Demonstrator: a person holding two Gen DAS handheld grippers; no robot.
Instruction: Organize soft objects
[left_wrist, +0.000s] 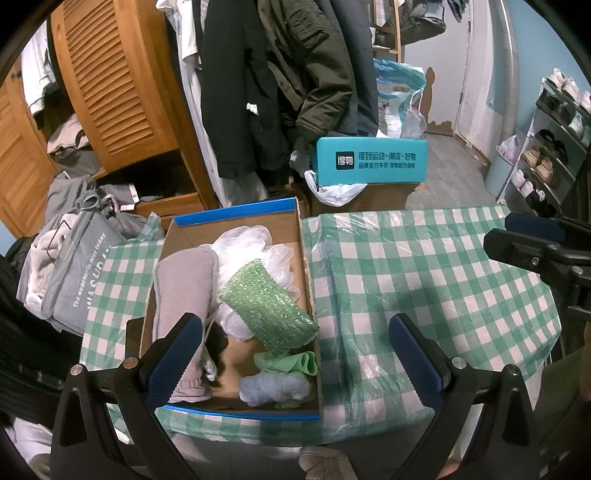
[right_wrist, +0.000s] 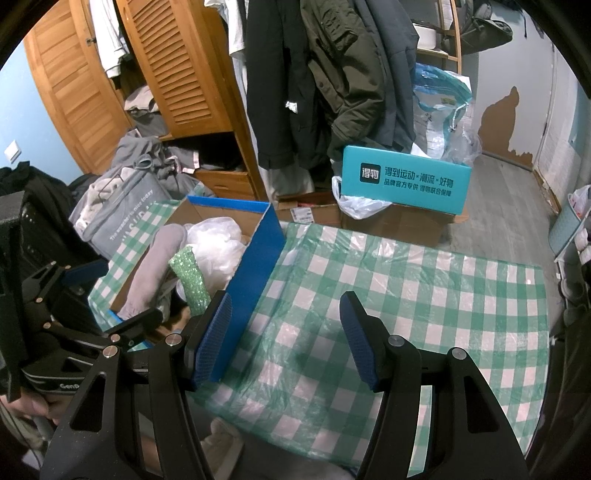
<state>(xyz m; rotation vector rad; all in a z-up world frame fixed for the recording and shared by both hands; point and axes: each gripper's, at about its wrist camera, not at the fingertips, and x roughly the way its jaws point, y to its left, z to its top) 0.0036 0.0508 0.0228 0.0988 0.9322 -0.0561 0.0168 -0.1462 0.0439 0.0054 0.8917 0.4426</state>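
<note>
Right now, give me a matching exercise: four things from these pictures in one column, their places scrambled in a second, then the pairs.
Things:
1. green sponge
2. grey cloth
3. teal box
4. right gripper

Places:
A. on the cartons beyond the table
B. over bare tablecloth, jaws open, nothing between them
C. along the left wall inside the cardboard box
D. in the cardboard box's middle, lying on white plastic

Pairs: 1-D, 2-C, 3-A, 4-B
</note>
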